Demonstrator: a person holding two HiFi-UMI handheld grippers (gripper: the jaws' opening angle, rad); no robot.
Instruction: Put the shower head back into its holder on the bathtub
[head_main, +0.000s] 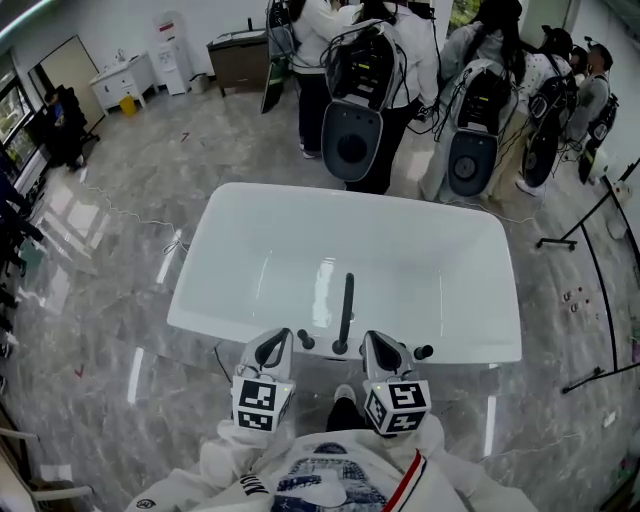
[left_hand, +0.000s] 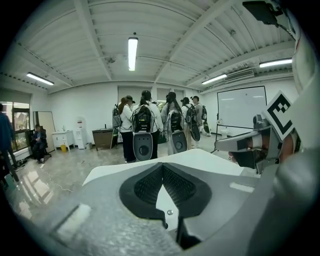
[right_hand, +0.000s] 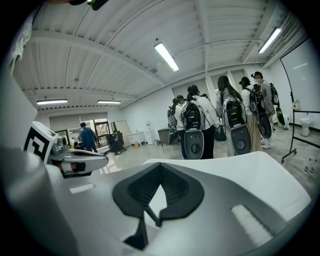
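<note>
A white bathtub (head_main: 250, 250) fills the middle of the head view. On its near rim a long black shower head (head_main: 346, 305) points toward the tub's middle from a black fitting, with a black knob (head_main: 305, 341) to its left and another (head_main: 424, 351) to its right. My left gripper (head_main: 272, 346) hovers just left of the fitting, my right gripper (head_main: 381, 348) just right of it, both near my body. Neither touches the shower head. In the left gripper view the left gripper's (left_hand: 161, 165) dark pads meet with nothing between them. In the right gripper view the right gripper's (right_hand: 160, 167) pads also meet.
Several people with backpack rigs (head_main: 365, 90) stand close behind the tub's far rim. Black stands (head_main: 600, 300) with floor-level legs stand to the right. A thin cable (head_main: 130, 215) lies on the glossy floor at left. A cabinet (head_main: 238, 60) and a water dispenser (head_main: 172, 50) line the far wall.
</note>
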